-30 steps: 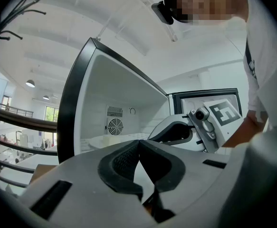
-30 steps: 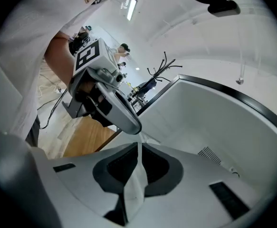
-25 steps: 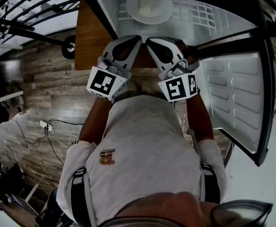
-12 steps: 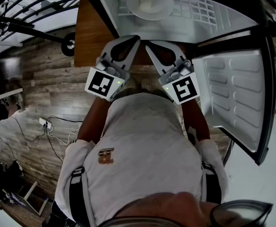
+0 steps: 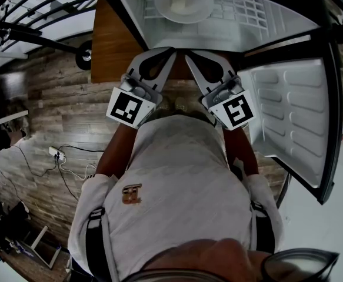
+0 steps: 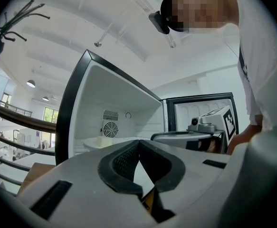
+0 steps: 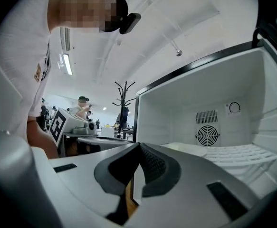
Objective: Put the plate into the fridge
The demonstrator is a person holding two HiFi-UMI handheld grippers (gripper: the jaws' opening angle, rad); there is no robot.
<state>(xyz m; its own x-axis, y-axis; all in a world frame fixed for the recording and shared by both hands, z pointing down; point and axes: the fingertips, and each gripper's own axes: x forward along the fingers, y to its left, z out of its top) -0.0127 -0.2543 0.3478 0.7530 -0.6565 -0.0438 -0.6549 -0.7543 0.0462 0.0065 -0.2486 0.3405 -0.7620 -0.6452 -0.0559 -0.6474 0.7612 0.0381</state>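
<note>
A white plate [image 5: 183, 3] lies on the wire shelf [image 5: 247, 13] inside the open fridge; it also shows as a pale plate [image 6: 98, 143] in the left gripper view and as a plate [image 7: 183, 147] in the right gripper view. My left gripper [image 5: 171, 53] and right gripper [image 5: 188, 56] hang side by side just in front of the fridge opening, short of the plate. The left gripper [image 6: 139, 142] is shut with its tips touching and nothing held. The right gripper [image 7: 138, 145] finishes closing, its tips meet, and nothing is between them.
The fridge door [image 5: 295, 116] stands open at the right. A wooden cabinet side [image 5: 113, 46] borders the fridge on the left. Cables and a power strip [image 5: 56, 155] lie on the wood floor. A fan grille [image 7: 207, 135] sits in the fridge's back wall.
The right gripper has turned, its marker cube swinging outward to the right. Both grippers have stayed just in front of the opening. The plate rests unmoved on the shelf.
</note>
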